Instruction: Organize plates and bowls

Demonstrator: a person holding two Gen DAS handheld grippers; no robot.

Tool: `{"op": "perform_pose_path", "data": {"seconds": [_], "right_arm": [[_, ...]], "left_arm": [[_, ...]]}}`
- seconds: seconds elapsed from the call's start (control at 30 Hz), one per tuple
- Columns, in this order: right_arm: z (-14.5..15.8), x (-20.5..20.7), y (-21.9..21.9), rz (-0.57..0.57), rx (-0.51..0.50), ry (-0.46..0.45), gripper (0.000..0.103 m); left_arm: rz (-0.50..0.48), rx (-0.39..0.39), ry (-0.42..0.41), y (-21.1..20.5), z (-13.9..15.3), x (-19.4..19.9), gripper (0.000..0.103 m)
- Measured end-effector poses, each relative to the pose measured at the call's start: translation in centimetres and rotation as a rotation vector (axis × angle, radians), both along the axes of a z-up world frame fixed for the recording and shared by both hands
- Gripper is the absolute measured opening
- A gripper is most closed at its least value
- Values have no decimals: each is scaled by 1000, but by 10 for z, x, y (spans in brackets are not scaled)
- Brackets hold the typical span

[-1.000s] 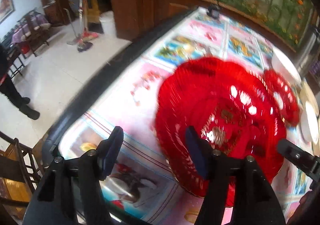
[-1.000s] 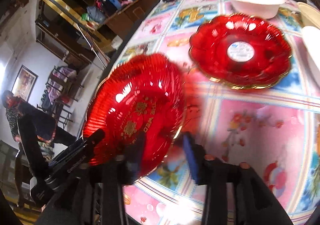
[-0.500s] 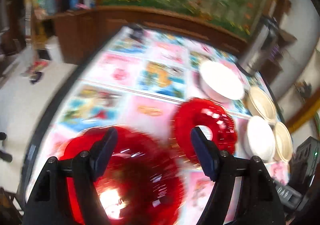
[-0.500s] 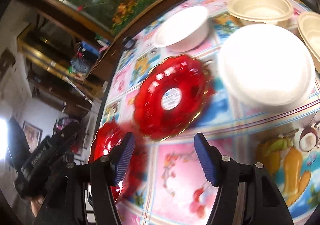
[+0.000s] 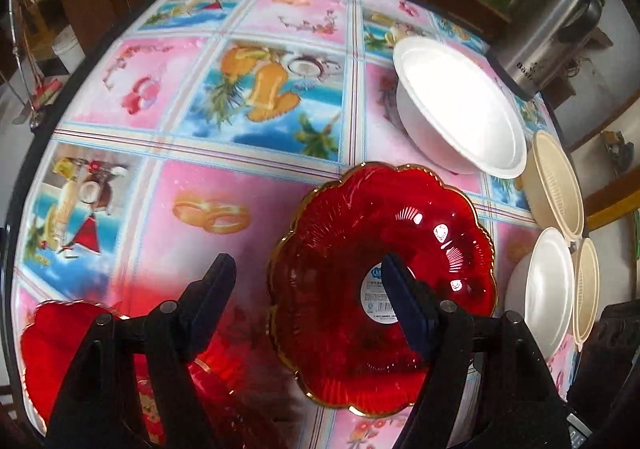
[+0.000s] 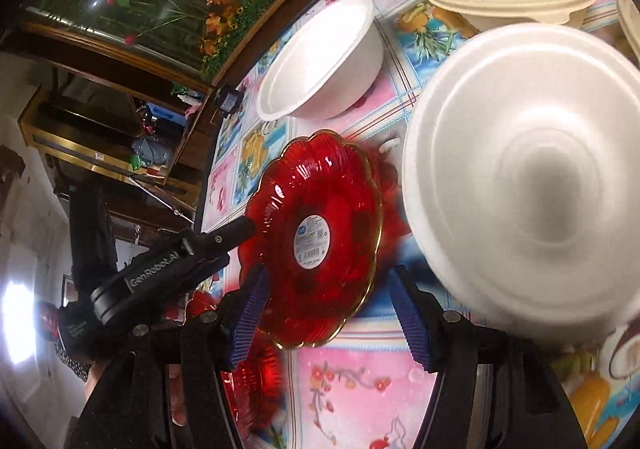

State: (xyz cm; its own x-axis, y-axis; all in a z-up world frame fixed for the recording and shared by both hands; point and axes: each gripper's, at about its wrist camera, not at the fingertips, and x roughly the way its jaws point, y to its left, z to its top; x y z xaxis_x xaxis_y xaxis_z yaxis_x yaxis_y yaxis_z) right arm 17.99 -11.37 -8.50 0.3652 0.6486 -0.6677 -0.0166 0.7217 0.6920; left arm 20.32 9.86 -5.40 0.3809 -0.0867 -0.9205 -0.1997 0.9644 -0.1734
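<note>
I see a glossy translucent red plate with gilt rim, matt white foam bowl, brushed metal flask, shiny printed plastic tablecloth

A round table is covered by a pink-and-blue picture cloth. Two red plates are seen near, white bowls and cream bowls right, a steel flask far right.
</note>
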Motion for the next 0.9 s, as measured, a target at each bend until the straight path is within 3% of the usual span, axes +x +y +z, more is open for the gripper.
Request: {"op": "perform_pose_path", "data": {"seconds": [0.17,0.2,0.27,0.33,0.4,0.53,0.9], "right_arm": [[-6,6,7,5,-32,8,56],[-8,7,9,4,-48,14,47],[-12,9,11,14,-55,31,31],[-16,10,13,21,-80,35,12],[-17,9,14,15,-90,28,11],[-14,7,13,7,-105,15,11],[12,-13,12,10,-119,-69,11]], "left_arm": [[-17,23,48,-7,-14,7,75],[-21,48,45,-9,-15,7,73],[-31,68,45,-12,-18,8,53],[-25,107,43,-13,-16,8,42],[-21,114,37,-12,-15,8,33],[-23,110,24,-11,-10,6,26],[-11,136,-74,-7,28,-20,25]]}}
